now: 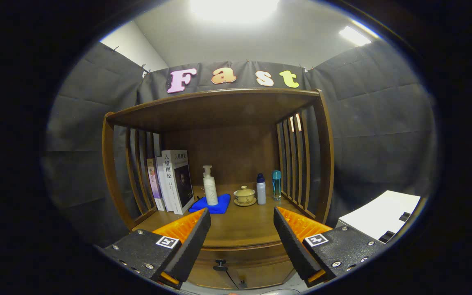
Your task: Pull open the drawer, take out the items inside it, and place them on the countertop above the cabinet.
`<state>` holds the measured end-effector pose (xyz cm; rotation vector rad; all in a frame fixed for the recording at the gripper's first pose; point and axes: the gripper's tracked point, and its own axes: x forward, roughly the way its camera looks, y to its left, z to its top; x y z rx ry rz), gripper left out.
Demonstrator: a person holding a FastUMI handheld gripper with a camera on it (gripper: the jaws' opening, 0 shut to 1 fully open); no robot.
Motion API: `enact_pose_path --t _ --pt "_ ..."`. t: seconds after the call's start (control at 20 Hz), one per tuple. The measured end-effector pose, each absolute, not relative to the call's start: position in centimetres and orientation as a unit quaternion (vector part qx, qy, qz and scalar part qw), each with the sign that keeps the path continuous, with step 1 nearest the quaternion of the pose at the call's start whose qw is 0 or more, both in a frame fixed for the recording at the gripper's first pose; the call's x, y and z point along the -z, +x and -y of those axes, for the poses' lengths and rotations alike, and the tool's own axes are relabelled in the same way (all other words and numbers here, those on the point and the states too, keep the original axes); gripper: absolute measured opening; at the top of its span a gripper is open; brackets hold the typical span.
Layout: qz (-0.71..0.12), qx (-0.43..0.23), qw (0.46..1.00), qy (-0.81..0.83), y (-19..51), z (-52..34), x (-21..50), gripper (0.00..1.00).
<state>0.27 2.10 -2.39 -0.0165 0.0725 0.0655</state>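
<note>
With the gripper (242, 241) spread empty, lower it squarely onto the knob (220, 264) below the countertop (240, 229), then pull straight.

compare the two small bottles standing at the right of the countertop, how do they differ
The white bottle has a pale body and a dark blue cap; the teal bottle is see-through blue-green with a teal cap. The white bottle stands next to the lidded cup; the teal bottle stands nearer the side slats and looks slightly taller. Both are upright, capped, on the countertop, beyond the open tongs.
</note>
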Motion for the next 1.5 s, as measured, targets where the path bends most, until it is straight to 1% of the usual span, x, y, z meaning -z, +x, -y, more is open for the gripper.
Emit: enact_pose_path --t 0.35,0.45,0.7,0.85,1.25,1.5 --pt "-0.048 -0.033 0.998 0.002 0.4 -2.1 2.9 0.96" --pt "-0.057 -0.043 0.997 0.01 0.2 -2.4 3.1 0.96" --pt "-0.034 -0.047 0.998 -0.037 0.6 -2.1 2.9 0.96" --pt "-0.046 -0.048 0.996 -0.052 1.7 -3.0 6.0 0.96" --pt "-0.12 -0.085 0.985 -0.094 1.7 -8.6 16.9 0.96" --pt "-0.163 -0.065 0.976 -0.127 1.9 -8.6 23.0 0.95"
